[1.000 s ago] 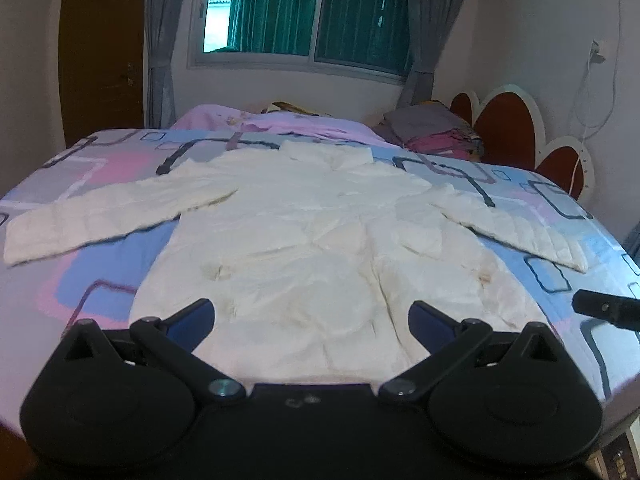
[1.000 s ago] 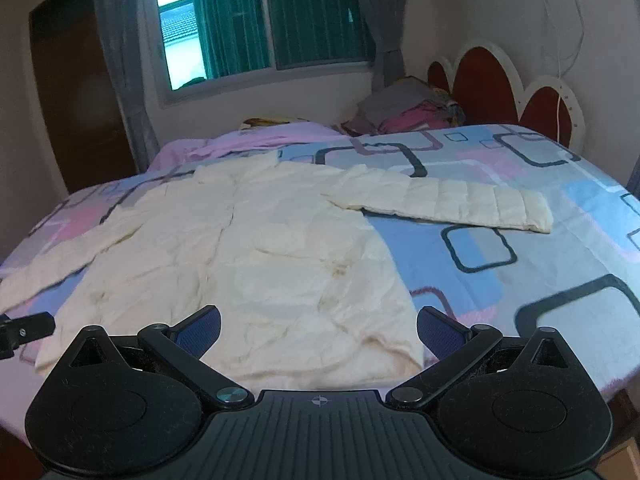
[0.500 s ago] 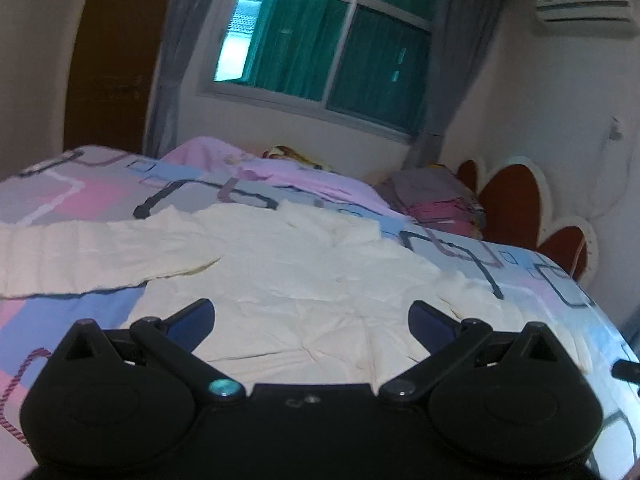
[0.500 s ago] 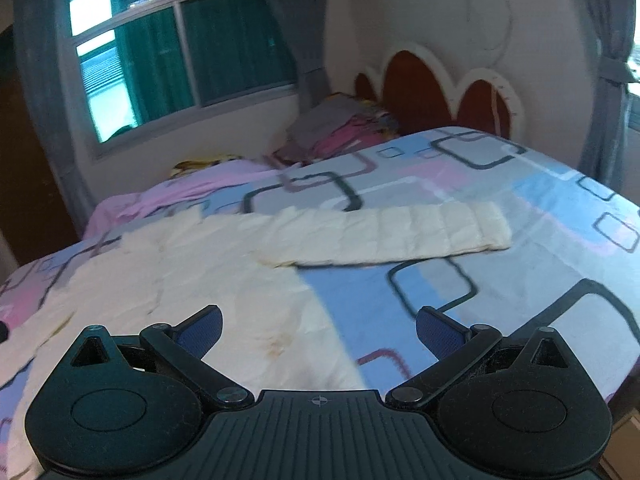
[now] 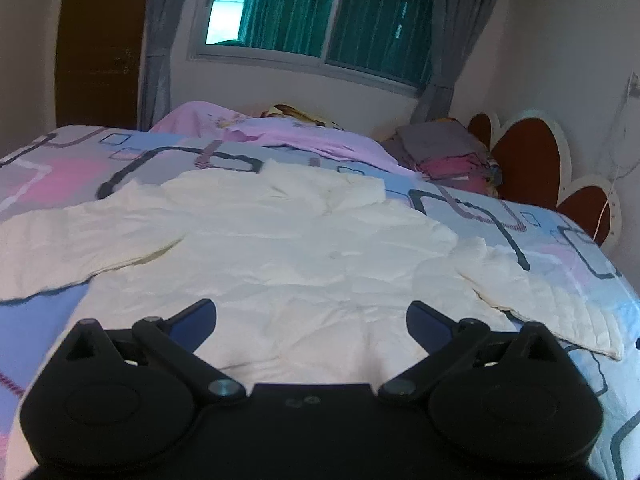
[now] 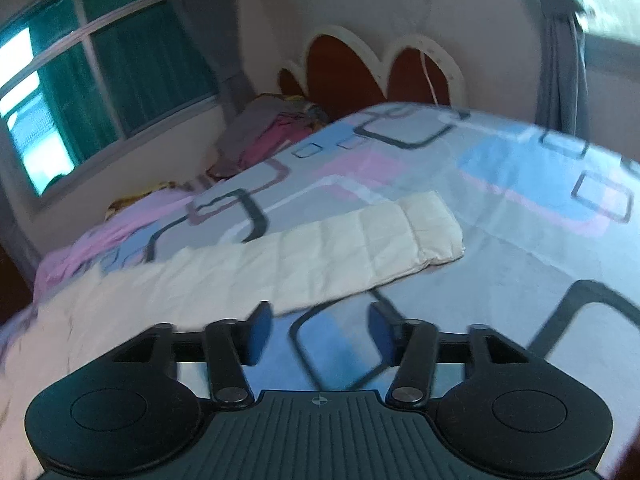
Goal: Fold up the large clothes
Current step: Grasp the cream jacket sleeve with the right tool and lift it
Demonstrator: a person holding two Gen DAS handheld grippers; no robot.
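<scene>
My left tool (image 5: pixel 311 318): jaws spread wide, nothing between pads, hovering over lower body of cream jacket (image 5: pixel 280 256). Jacket lies flat, front up, on patterned bed (image 5: pixel 72 168), 2 sleeves spread out to either side. Pink blanket (image 5: pixel 280 136) bunched beyond collar; headboard (image 5: pixel 524 156) far right. My right tool (image 6: pixel 320 330): jaws have just been closing, now about half apart, only bedsheet between them, pads off cloth. Jacket's right sleeve (image 6: pixel 360 248) stretched across bed just beyond left fingertip.
</scene>
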